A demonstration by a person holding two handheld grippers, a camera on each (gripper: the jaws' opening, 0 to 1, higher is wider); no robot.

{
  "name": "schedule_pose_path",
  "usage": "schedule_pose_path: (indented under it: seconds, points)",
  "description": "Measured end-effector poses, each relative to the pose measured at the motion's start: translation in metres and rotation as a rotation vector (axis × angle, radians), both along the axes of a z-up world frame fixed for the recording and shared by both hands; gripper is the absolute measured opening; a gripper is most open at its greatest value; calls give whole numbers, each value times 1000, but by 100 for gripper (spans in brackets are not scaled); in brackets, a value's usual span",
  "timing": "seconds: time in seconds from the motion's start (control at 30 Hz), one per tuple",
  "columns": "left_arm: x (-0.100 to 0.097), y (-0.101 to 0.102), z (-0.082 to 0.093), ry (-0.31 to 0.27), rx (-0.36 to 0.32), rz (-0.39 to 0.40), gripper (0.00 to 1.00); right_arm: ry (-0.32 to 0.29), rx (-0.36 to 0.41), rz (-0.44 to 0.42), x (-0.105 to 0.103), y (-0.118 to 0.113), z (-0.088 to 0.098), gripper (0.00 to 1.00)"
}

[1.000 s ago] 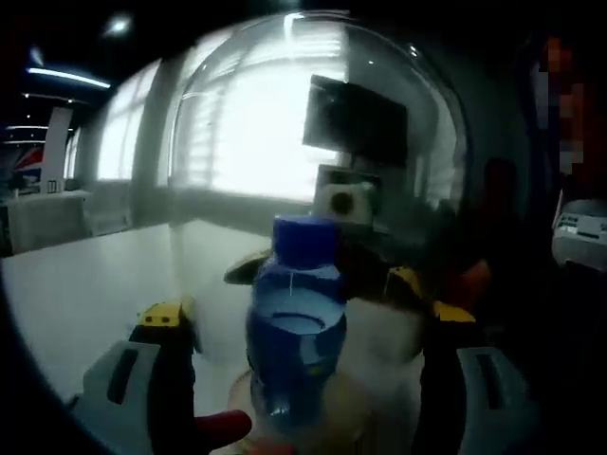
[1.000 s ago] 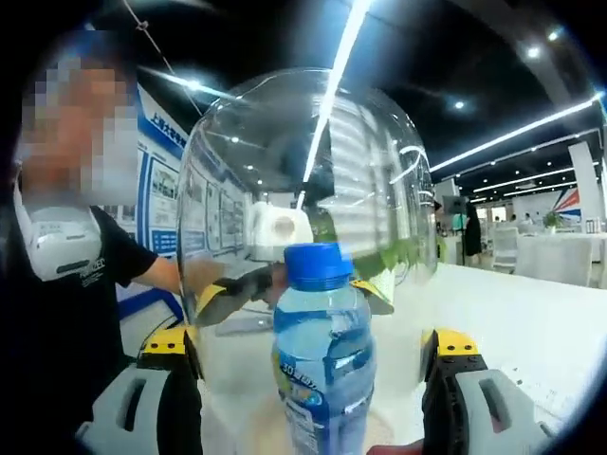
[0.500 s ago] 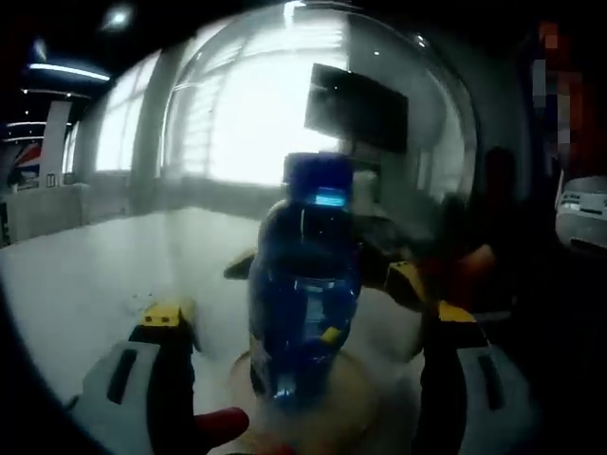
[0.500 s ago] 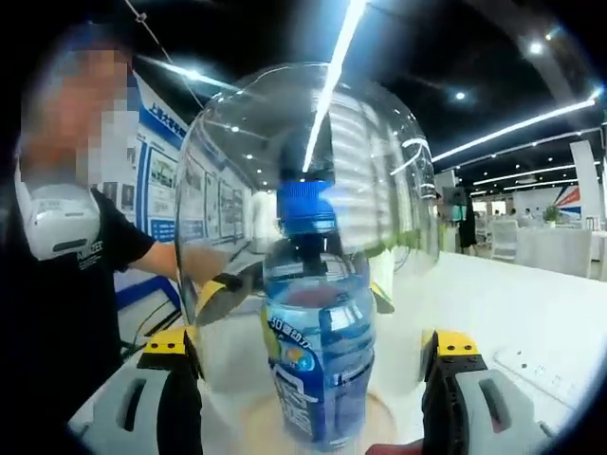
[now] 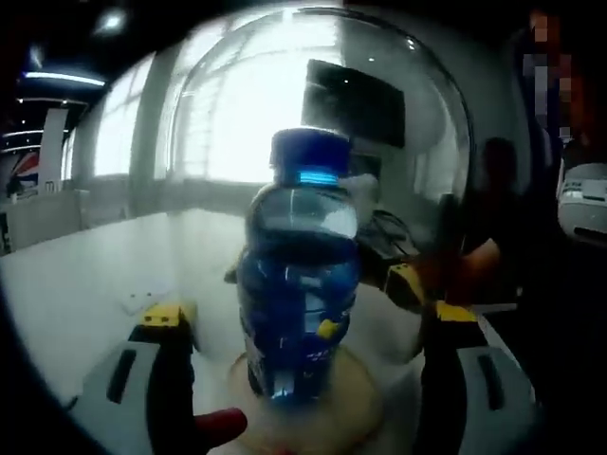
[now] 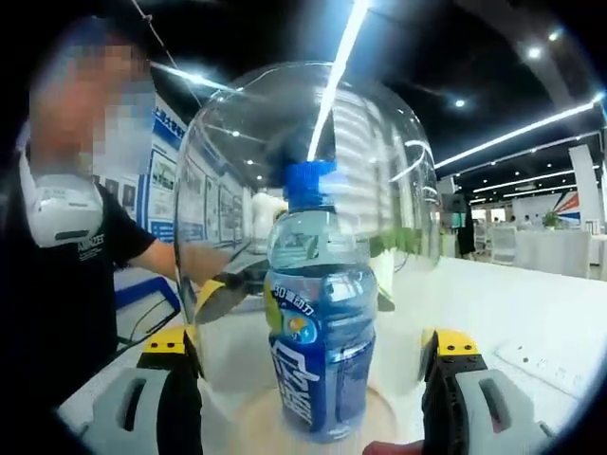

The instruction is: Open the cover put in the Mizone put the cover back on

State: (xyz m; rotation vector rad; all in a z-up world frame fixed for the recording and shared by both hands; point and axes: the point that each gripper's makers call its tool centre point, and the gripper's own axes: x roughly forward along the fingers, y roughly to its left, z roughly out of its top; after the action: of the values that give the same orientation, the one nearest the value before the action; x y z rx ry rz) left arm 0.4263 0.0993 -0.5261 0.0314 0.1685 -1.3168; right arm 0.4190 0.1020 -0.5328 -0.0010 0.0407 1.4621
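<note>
The blue-capped clear plastic Mizone bottle (image 6: 318,327) stands upright on a round pale wooden base (image 5: 356,403) on the white tabletop (image 6: 531,322), dead ahead at twelve o'clock. The clear glass dome cover (image 6: 379,190) rises around it. My right fingers (image 6: 308,393) and left fingers (image 5: 313,384) are spread wide and hold nothing I can see. I judge both equally near.

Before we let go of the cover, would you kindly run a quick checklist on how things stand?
1. Mizone bottle upright on the round base: ok.
2. Blue cap on the bottle: ok.
3. Clear cover over the bottle: ok.
4. Cover rim seated on the base: cannot tell.
5. Left tool and right tool gripping the cover: cannot tell.
6. White table around the base free: ok.
</note>
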Motion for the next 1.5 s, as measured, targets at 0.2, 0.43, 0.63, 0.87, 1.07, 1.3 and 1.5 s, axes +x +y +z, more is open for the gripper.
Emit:
schedule_pose_path:
  seconds: [0.2,0.43,0.63,0.87,1.07,1.3,1.5]
  points:
    - [0,1,0,2,-9,2,85,-4,6,0,-1,0,0,90]
    - [0,2,2,-4,-66,14,85,-2,4,0,-1,0,1,90]
    - [-1,3,2,-3,-71,15,85,-1,-3,1,0,0,0,90]
    - [-1,6,3,7,-93,33,85,-2,-18,0,0,1,0,90]
    - [-2,11,4,9,-116,65,82,-12,-64,-18,-1,-1,1,88]
    - [-5,16,4,-1,-118,128,78,-18,-128,-43,-1,-5,0,85]
    - [-8,21,4,-6,-142,176,76,-23,-183,-91,-3,-11,-1,81]
